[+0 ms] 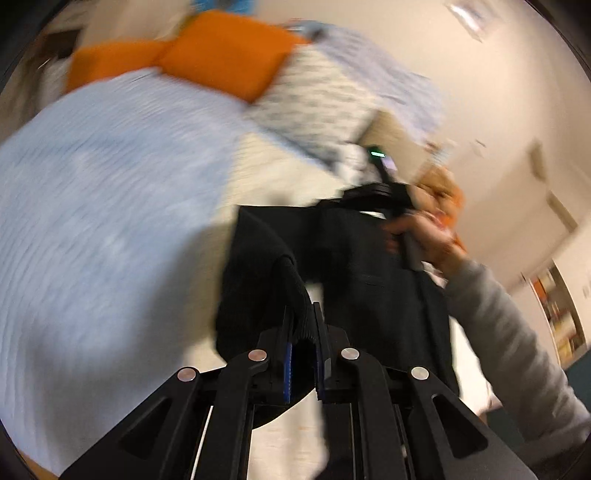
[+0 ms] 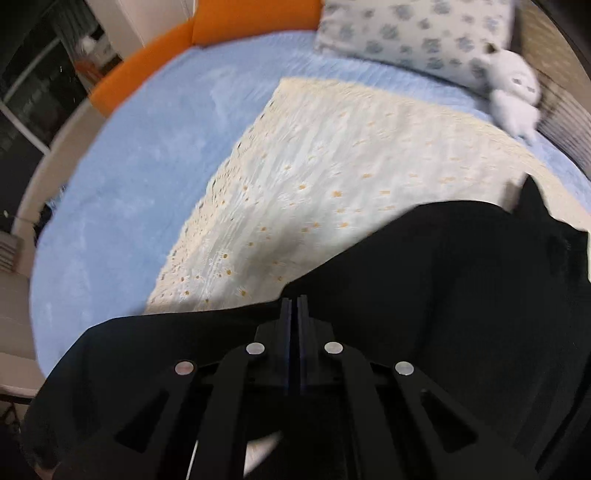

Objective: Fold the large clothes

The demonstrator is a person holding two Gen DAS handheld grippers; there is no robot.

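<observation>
A large black garment (image 1: 354, 266) hangs in the air between both grippers, above the bed. My left gripper (image 1: 303, 314) is shut on a ribbed black edge of the garment. The right gripper (image 1: 384, 192) shows in the left wrist view, held by a hand in a grey sleeve, pinching the garment's far edge. In the right wrist view my right gripper (image 2: 294, 301) is shut on the black garment (image 2: 424, 280), which drapes across the lower frame. Both views are motion-blurred.
A light blue bedspread (image 2: 147, 177) covers the bed, with a cream floral blanket (image 2: 332, 166) on it. A floral pillow (image 2: 413, 33) and a white plush toy (image 2: 515, 92) lie at the far end. Orange cushions (image 1: 221, 48) line the far edge.
</observation>
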